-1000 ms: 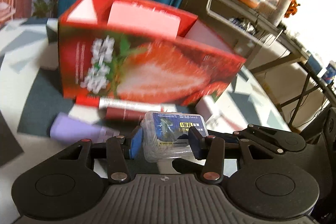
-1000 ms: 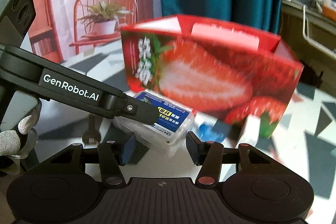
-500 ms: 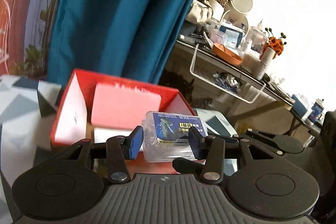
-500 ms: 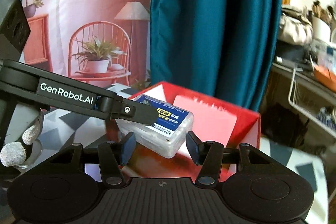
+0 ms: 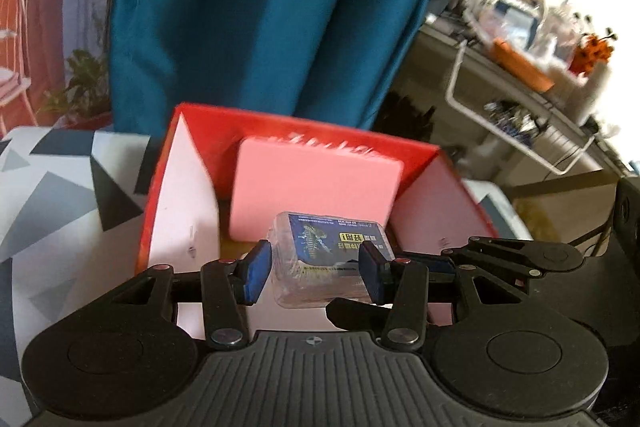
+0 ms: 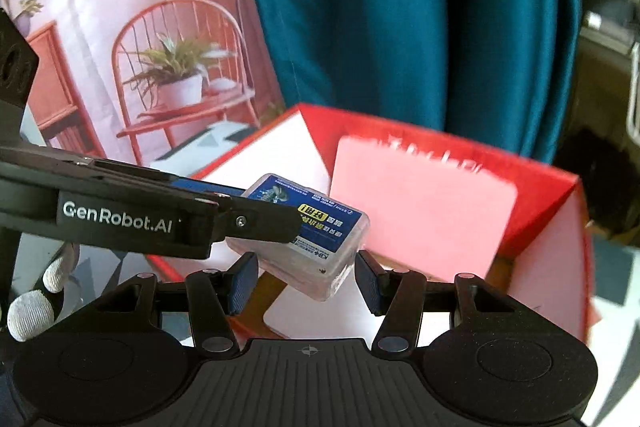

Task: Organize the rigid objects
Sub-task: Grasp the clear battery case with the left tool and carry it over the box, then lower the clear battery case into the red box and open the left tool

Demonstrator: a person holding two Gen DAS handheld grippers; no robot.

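A teal curtain (image 5: 260,19) hangs behind a table (image 5: 48,187) covered in a grey, black and white triangle pattern, with a pink printed backdrop of a chair and potted plant (image 6: 172,67) to one side and a cluttered shelf (image 5: 520,67) to the other.

Above the table, a small clear plastic case (image 5: 326,259) with a blue printed label is held in the air, clamped between the blue pads of the left gripper (image 5: 316,269). In the right wrist view the same case (image 6: 308,239) sits at the tip of the left gripper's black finger marked "GenRobot.AI", tilted with one corner down.

The case hangs over the open top of a red cardboard box (image 5: 280,127), whose white inner flaps stand up at both ends. A flat pink block (image 5: 316,187) leans upright against the box's far wall, just behind the case.

The right gripper (image 6: 306,281) is spread apart with nothing pressed between its pads; the case lies just beyond them in that view. A white-gloved hand (image 6: 32,303) shows at the lower left edge.
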